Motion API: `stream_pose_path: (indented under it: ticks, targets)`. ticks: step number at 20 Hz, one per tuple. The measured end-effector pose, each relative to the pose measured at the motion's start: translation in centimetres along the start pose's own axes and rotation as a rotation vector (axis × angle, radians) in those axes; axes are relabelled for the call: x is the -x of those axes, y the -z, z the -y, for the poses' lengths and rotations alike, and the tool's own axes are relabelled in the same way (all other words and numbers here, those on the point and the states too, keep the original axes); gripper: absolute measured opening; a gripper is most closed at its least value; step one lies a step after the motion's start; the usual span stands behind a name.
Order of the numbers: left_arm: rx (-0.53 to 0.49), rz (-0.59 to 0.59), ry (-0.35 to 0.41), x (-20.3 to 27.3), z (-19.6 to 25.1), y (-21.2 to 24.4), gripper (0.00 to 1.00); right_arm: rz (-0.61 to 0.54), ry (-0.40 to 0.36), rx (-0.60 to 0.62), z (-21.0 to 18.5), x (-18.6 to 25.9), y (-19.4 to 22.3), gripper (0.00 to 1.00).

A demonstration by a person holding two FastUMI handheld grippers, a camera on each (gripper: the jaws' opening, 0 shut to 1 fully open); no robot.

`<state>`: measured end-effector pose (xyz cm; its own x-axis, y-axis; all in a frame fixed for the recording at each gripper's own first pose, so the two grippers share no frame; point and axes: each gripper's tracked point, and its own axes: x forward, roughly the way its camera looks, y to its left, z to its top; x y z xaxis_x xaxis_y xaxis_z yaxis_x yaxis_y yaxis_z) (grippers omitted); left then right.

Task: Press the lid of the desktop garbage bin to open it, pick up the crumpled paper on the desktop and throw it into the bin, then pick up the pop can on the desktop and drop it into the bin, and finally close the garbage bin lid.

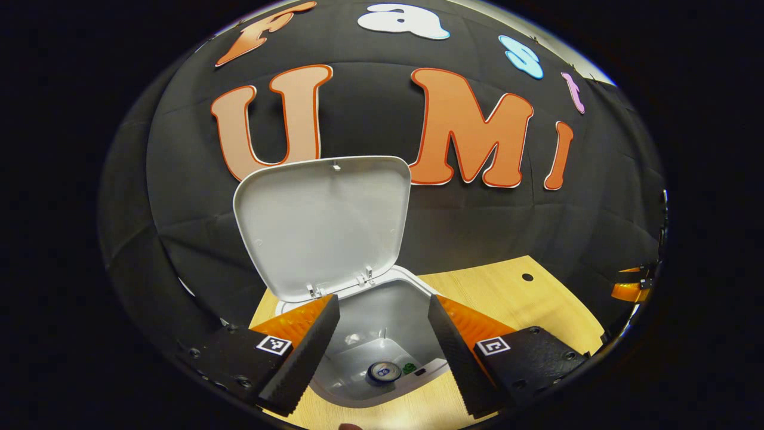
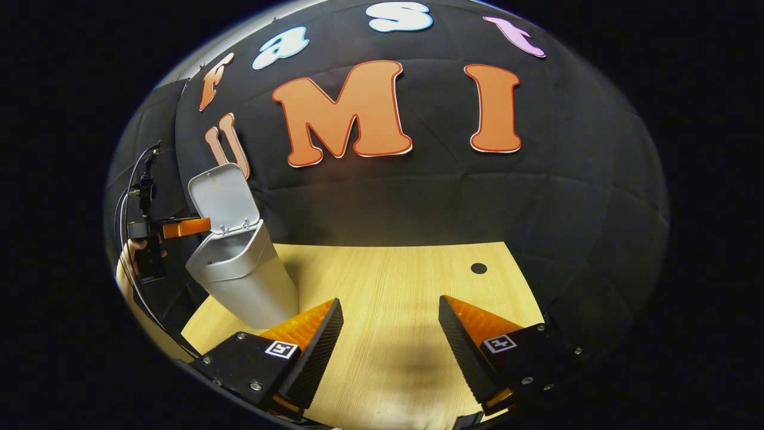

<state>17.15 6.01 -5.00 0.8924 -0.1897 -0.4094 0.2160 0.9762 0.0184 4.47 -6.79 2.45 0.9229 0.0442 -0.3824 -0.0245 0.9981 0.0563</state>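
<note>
pop can (image 1: 384, 371) inside open bin (image 1: 382, 310), below left gripper (image 1: 382, 352) | both grippers' fingers released, empty

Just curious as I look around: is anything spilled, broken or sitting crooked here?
Nothing stands out. The bin stands on the desk with its lid up, and a can lies inside at the bottom.

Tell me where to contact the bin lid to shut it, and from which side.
Use the lid's free top edge, farthest from the hinges at the bin rim. It stands upright and open, so the left gripper, open above the bin, should probably reach over and push it from behind, forward and down.
</note>
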Motion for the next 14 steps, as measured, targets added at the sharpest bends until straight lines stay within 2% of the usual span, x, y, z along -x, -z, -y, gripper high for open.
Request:
stream_pose_path:
  ticks: [8, 11, 14]
  targets:
    - [-0.019, 0.056, -0.038, 2.4, -1.1, -2.0, 0.96, -0.014, -0.026, -0.002, -1.0, -0.4, 0.6, 0.97]
    - [0.026, 0.084, -0.020, 3.9, -1.7, -4.1, 0.96, -0.017, -0.043, 0.002, -1.9, -0.8, 0.6, 0.97]
    - [0.022, 0.138, -0.046, 5.1, -3.6, -7.9, 0.93, -0.018, -0.059, 0.005, -2.4, -1.2, 0.7, 0.97]
